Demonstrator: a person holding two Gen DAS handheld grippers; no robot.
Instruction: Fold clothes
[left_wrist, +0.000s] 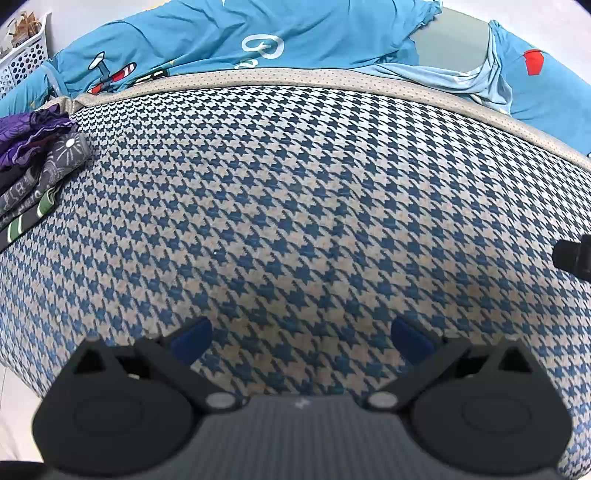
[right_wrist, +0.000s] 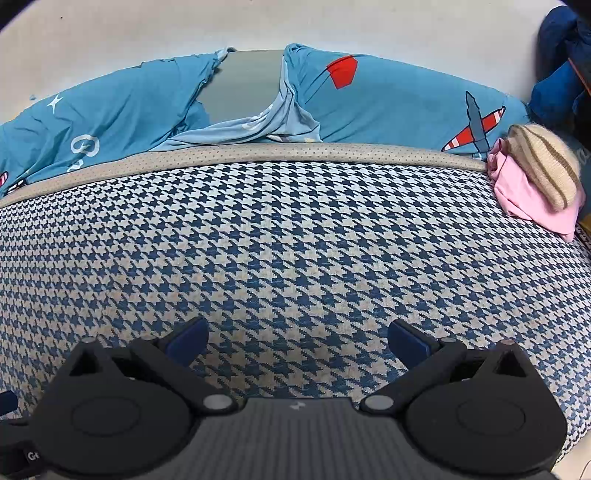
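While poised low over the houndstooth mattress (left_wrist: 295, 206), left gripper (left_wrist: 301, 338) spread wide, blue pads (left_wrist: 188, 339) apart and pinching nothing. Right gripper (right_wrist: 297, 338) likewise spread and bare above the same mattress (right_wrist: 280, 229). Folded dark clothes (left_wrist: 35, 173), purple piece on top, stacked at the mattress's left edge. Pink garment (right_wrist: 532, 195) under a striped knit hat (right_wrist: 543, 166) at the right edge, near the far corner. Beyond the beige piping (right_wrist: 258, 153) along the far edge, rumpled blue plane-print sheet (right_wrist: 388, 107) against the wall. White perforated basket (left_wrist: 26, 59) past the far left corner.
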